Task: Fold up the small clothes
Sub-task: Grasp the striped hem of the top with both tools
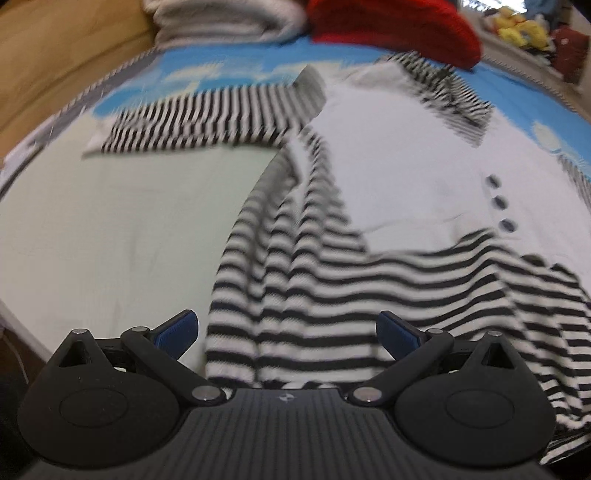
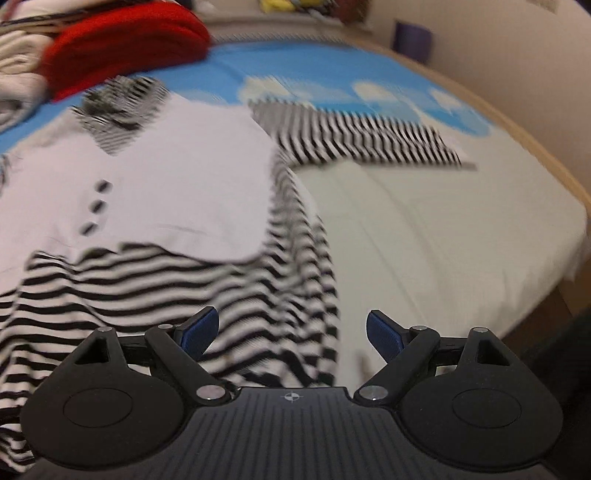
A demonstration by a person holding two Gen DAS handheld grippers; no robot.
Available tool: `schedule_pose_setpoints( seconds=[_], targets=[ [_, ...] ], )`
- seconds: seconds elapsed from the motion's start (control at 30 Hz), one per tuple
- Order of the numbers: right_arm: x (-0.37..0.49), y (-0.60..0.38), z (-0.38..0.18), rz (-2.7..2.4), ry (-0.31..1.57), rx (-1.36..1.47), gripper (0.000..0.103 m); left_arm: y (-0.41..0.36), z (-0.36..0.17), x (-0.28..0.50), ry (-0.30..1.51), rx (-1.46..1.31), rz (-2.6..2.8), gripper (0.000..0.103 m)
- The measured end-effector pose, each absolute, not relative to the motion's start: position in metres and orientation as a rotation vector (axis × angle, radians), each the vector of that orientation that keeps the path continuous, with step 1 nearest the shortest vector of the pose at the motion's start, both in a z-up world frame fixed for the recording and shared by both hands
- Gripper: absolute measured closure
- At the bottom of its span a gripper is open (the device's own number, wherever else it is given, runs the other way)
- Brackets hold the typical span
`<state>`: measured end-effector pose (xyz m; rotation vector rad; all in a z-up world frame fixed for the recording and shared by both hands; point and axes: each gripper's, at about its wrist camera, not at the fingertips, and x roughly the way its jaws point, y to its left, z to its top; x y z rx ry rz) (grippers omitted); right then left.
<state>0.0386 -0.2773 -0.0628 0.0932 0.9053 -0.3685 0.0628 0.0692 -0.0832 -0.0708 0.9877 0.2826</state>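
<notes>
Nearest in the left wrist view, the left gripper (image 1: 287,334) has its blue-padded fingers (image 1: 177,334) spread wide with nothing clamped between them. The hem of the striped garment (image 1: 314,288) shows through the gap, with its hem's left corner just inside the left finger; the blur makes it hard to say whether the pads touch the cloth. In the right wrist view the right gripper (image 2: 291,334) is likewise spread wide and holds nothing. The garment's right edge runs down through the gap, so the left pad sits over stripes and the right pad over the pale sheet (image 2: 443,236).

Farther off, both views show the garment lying flat and face up on the bed: black-and-white stripes below, a plain white chest panel (image 1: 399,166) above, three dark buttons (image 1: 499,201) in a row, and a striped collar at the far end. Each view shows only one sleeve clearly. The left view has the left sleeve (image 1: 207,118) stretched out sideways; the right view has the right sleeve (image 2: 362,138) doing the same.

Beyond the collar lies a red garment (image 1: 391,26) beside folded pale cloth (image 1: 221,18). Only the left view shows yellow items (image 1: 521,26) at the far right. Only the right view shows a dark purple container (image 2: 412,38) by the wall and the wooden bed edge (image 2: 554,162).
</notes>
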Motion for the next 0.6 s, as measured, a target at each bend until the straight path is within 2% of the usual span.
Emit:
schedule_pose_setpoints(
  seconds=[0.07, 0.1, 0.13, 0.17, 0.2, 0.23, 0.27, 0.3, 0.37, 0.47, 0.53, 0.6],
  targets=[
    [0.038, -0.284, -0.070, -0.392, 0.942, 0.120, 0.026, 0.075, -0.091, 0.063, 1.024, -0.099, 0.285, 0.020],
    [0.038, -0.288, -0.073, -0.401, 0.957, 0.137, 0.030, 0.078, -0.093, 0.062, 1.041, -0.114, 0.283, 0.035],
    [0.037, -0.291, -0.075, -0.411, 0.969, 0.151, 0.039, 0.080, -0.095, 0.059, 1.051, -0.129, 0.280, 0.043],
    [0.036, -0.293, -0.077, -0.415, 0.979, 0.166, 0.048, 0.081, -0.094, 0.058, 1.046, -0.133, 0.277, 0.047],
    [0.036, -0.294, -0.078, -0.412, 0.985, 0.186, 0.052, 0.079, -0.094, 0.057, 1.041, -0.125, 0.271, 0.063],
    [0.034, -0.296, -0.078, -0.404, 0.986, 0.212, 0.063, 0.078, -0.092, 0.057, 1.040, -0.115, 0.260, 0.079],
    [0.033, -0.297, -0.078, -0.392, 0.982, 0.232, 0.070, 0.076, -0.091, 0.056, 1.041, -0.107, 0.254, 0.084],
    [0.034, -0.297, -0.078, -0.384, 0.976, 0.236, 0.082, 0.076, -0.089, 0.055, 1.038, -0.096, 0.259, 0.089],
    [0.033, -0.294, -0.073, -0.396, 0.954, 0.201, 0.097, 0.076, -0.087, 0.053, 1.038, -0.099, 0.272, 0.091],
    [0.033, -0.303, -0.075, -0.430, 0.955, 0.212, 0.097, 0.077, -0.087, 0.053, 1.059, -0.104, 0.283, 0.090],
    [0.034, -0.304, -0.077, -0.426, 0.976, 0.224, 0.097, 0.074, -0.084, 0.053, 1.047, -0.083, 0.301, 0.081],
    [0.035, -0.303, -0.074, -0.426, 0.962, 0.217, 0.095, 0.070, -0.073, 0.052, 0.989, -0.066, 0.316, 0.077]
  ],
)
